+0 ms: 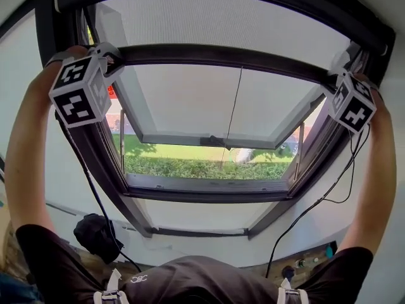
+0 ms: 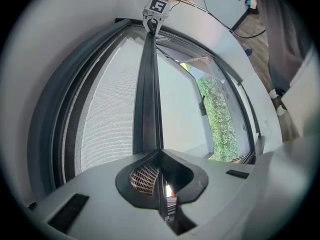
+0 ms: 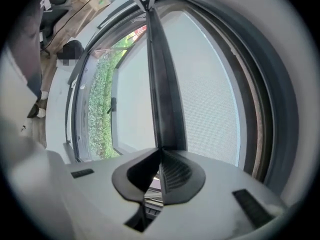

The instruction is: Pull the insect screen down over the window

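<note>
Head view shows the insect screen drawn partway down. Its dark pull bar spans the upper part of the opening, and the tilted window sash and the grass below are not yet covered. The left gripper holds the bar's left end and the right gripper its right end. In the left gripper view the jaws are pressed almost together, pinching a thin edge of the bar, which runs off toward the other gripper. The right gripper view shows the same narrow pinch at the opposite end. Judged from this, the step in hand is the downward draw. Lower both ends at an equal rate so the bar stays level and does not bind in the side channels. Direct the pull along the plane of the frame, not into the room. Maintain clamping force throughout, since a roller screen probably pulls back. The mesh is fine, pale grey and translucent, a flexible weave that should not be gripped directly. The bar is a rigid, smooth, matte strip, long and narrow. The jaw pads are dark and ribbed, which should limit slip. A thin cord hangs from the bar's middle.
</note>
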The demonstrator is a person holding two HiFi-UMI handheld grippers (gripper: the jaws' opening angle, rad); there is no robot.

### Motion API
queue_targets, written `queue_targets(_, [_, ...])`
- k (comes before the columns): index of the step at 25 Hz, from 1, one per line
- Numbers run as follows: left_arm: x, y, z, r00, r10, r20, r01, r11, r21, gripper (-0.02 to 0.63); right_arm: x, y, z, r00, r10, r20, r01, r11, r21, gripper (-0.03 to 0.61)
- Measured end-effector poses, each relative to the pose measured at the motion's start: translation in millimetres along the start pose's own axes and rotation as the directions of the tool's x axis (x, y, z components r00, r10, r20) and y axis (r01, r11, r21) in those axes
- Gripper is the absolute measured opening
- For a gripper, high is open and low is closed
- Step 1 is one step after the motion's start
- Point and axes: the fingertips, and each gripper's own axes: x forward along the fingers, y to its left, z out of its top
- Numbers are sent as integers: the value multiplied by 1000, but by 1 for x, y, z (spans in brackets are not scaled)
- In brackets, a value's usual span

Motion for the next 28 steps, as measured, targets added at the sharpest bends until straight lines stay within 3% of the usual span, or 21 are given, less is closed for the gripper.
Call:
queue_targets(6, [9, -32, 5, 1000, 5, 13, -5, 1000, 7, 26, -1, 31, -9, 999, -37, -23, 36, 999, -31, 21])
queue_targets(11, [22, -87, 2, 996, -89, 13, 89, 996, 1, 26, 18, 85, -11, 997, 65, -47, -67, 996, -50, 21])
queue_targets(23, [55, -198, 3, 984, -180, 8, 180, 984, -3, 26, 56, 193, -20, 975, 214, -58, -215, 976, -12, 25])
queue_targets(28, [73, -248, 2, 960, -279, 1, 279, 960, -2, 28, 76, 241, -21, 948, 305, -92, -306, 952, -5, 25])
